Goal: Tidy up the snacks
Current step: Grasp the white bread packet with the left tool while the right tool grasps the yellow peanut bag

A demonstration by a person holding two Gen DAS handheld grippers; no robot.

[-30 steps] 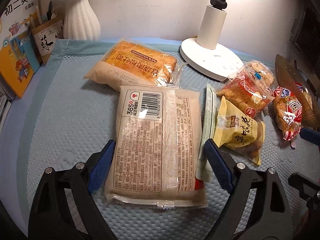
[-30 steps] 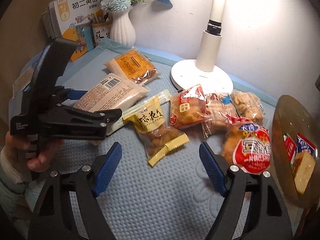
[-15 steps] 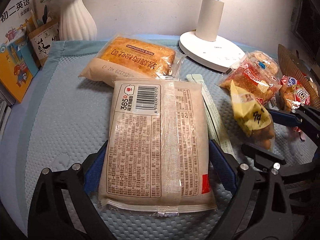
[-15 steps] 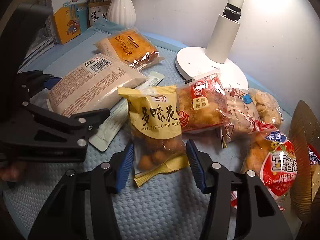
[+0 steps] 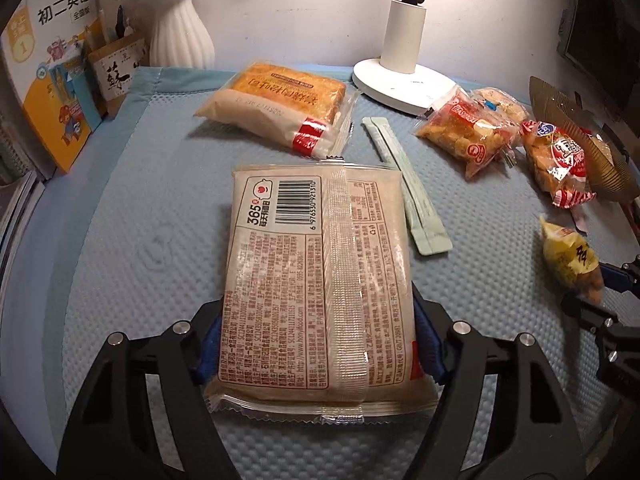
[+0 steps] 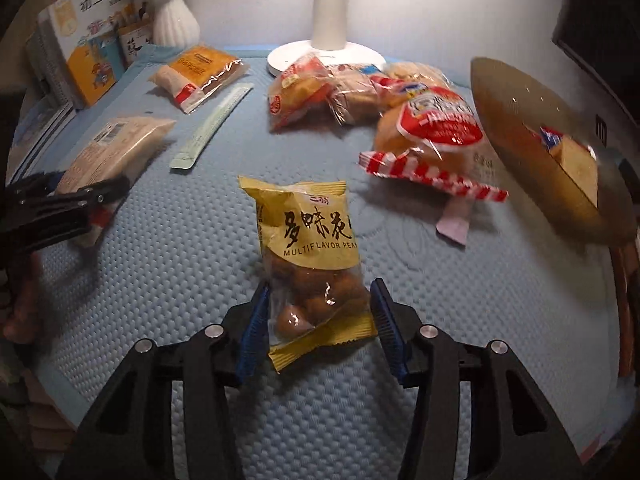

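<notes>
Both grippers clamped on snack packets above the blue quilted mat.

The left gripper [image 5: 318, 344] has its blue-padded fingers [image 5: 208, 346] pressed against the two long sides of the flat beige bread packet with a barcode label [image 5: 320, 276], back side up; the pads are mostly hidden under its edges. The right gripper [image 6: 318, 326] pinches the lower end of the yellow bag of brown coated peanuts [image 6: 310, 256], which stands upright between its fingers, above the blue quilted mat [image 6: 180, 264]. The right side of the bag's lettering is cut off by a fold. In the right wrist view a hand [image 6: 20, 304] on the left gripper's grip is blurred and cropped at the frame edge. Blurred red-and-white packets [image 6: 432, 128] lie beside the brown woven tray [image 6: 520, 128].
</notes>
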